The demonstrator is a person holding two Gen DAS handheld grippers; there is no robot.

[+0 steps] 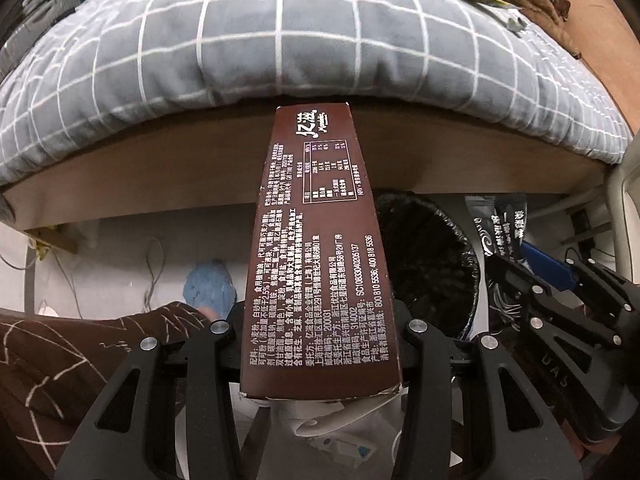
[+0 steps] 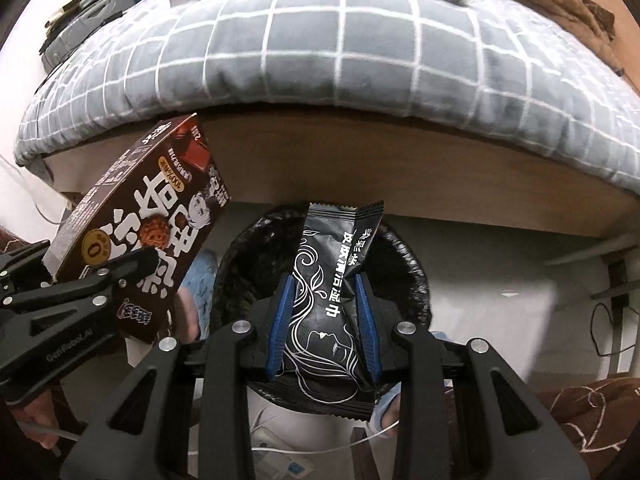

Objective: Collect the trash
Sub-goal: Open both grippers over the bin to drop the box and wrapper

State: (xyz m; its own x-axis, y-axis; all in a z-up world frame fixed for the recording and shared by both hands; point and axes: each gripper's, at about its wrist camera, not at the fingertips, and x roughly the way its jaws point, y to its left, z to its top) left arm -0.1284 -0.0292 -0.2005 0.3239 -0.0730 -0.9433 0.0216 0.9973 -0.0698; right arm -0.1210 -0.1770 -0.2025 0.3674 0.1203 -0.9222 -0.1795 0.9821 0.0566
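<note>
So I've got both hands full right now. My left gripper (image 1: 320, 344) is clamped on the long brown cardboard snack box (image 1: 316, 248) by its narrow sides near the bottom end, so most of it sticks out ahead. My right gripper (image 2: 323, 328) has its blue pads (image 2: 280, 320) squeezed onto the black foil wipes packet (image 2: 332, 304), held around the middle so it doesn't flop.

The round bin with the black plastic liner (image 2: 404, 264) sits on the floor just below the wooden bed frame edge (image 2: 400, 176), and the packet hangs right over its mouth. The box is off to the left of the bin, not over it yet, I reckon.

Room is tight: the frame and the grey checked quilt (image 2: 320, 48) overhang it, and the box could clip that edge.
</note>
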